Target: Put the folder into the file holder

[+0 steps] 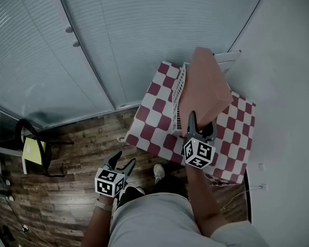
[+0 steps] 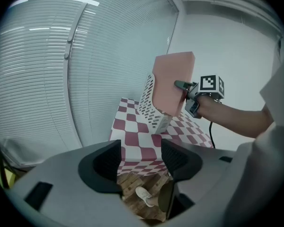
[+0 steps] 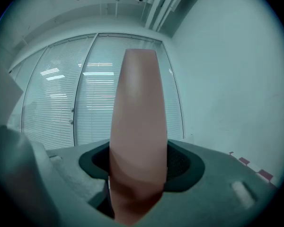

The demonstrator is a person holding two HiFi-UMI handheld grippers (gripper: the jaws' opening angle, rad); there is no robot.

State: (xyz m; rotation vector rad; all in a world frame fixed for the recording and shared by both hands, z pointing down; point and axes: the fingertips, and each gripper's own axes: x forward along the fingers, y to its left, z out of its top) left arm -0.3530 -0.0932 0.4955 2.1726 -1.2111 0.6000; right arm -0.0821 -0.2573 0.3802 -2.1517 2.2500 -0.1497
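The pink folder [image 1: 206, 89] stands on edge in the air, tilted a little, and my right claw [image 1: 202, 121] pinches it at its near edge. In the right gripper view the folder [image 3: 138, 126] fills the gap between the two jaws, which stand partly spread around its thickness and press on both faces. It rises straight up out of the grip against the blinds.

From the left gripper view, the folder [image 2: 173, 82] sits at the open side of the white perforated file holder [image 2: 149, 105], and its lower corner overlaps the holder's upper part. I cannot tell whether that corner is already inside. The file holder [image 1: 178, 94] stands upright on the red-and-white checked surface [image 1: 154, 122], toward the edge that runs along the blinds.

My left claw [image 1: 122, 162] hangs off the near edge of the surface, over the wooden floor, well apart from the folder. Its jaws are spread with nothing between them [image 2: 141, 160]; through the gap I see floorboards and a white shoe [image 2: 143, 194].

The only markings are the black-and-white squares on the right cube [image 1: 199, 153] and the left cube [image 1: 110, 182].
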